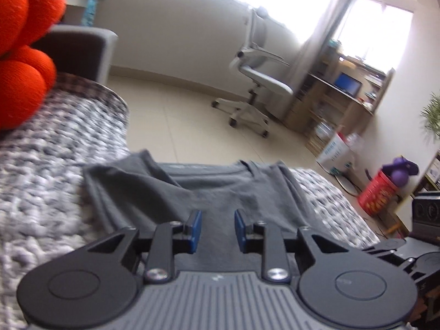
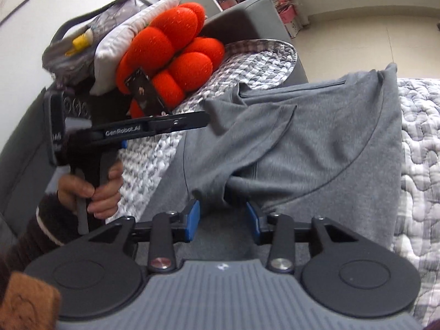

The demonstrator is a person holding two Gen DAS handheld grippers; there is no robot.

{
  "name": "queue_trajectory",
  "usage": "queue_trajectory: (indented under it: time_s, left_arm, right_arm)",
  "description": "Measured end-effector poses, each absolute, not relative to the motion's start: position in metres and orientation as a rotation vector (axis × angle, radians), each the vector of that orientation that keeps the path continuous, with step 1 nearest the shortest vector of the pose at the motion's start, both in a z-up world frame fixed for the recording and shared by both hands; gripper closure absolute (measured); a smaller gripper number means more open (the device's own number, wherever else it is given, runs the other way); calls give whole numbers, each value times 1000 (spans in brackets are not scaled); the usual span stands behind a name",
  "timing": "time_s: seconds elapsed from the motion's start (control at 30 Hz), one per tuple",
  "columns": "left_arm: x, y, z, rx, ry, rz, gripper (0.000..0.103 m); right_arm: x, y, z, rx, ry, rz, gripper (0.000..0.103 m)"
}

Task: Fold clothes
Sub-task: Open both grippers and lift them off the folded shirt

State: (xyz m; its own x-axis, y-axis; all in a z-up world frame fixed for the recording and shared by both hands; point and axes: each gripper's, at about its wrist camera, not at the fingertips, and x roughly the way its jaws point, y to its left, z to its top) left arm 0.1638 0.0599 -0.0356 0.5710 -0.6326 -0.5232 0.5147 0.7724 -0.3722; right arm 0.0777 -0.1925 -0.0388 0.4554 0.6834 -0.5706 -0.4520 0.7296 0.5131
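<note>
While the grey sweatshirt (image 2: 316, 137) lies spread on the quilted bed cover (image 2: 420, 143), partly folded with one sleeve turned in over its body, I hold both tools just above its near part. My left hand-held gripper (image 1: 217, 229) stands narrowly parted, blue pads (image 1: 195, 229) over the cloth with nothing pinched between them. My right hand-held gripper (image 2: 223, 221) is parted a little wider, and a bunched fold of the sweatshirt sits right at its gap; the blur makes it hard to say, but the pads do not seem to press on it.

I judge the sweatshirt soft, limp and fairly thick. It should drape and sag when lifted, slide easily on the quilt, and crease wherever I pinch it. The best places to take hold look like the hem corners or the sleeve edge nearest me, one tool at each end of an edge, so the cloth travels flat.

Beyond the sweatshirt's collar the bed ends and the floor drops away, with an office chair (image 1: 255, 82) well beyond. On the sweatshirt's sleeve side sits the orange cushion (image 2: 176, 52), close enough to crowd a wide swing. The opposite side offers open quilt for laying the fold.
</note>
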Motion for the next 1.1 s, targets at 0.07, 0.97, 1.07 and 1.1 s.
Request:
queue_trajectory:
  time_s: [0.07, 0.97, 1.07, 1.1]
  left_arm:
    - [167, 53, -44, -201, 710, -726, 78]
    - [163, 38, -66, -152, 703, -713, 81]
    - [160, 35, -65, -133, 694, -705, 81]
    - [159, 35, -63, -125, 692, -701, 81]
  right_arm:
    - [81, -191, -44, 296, 836, 724, 61]
    - [96, -196, -51, 399, 928, 811, 100]
    - [99, -200, -54, 390, 943, 785, 100]
    - [98, -201, -53, 391, 934, 786, 96]
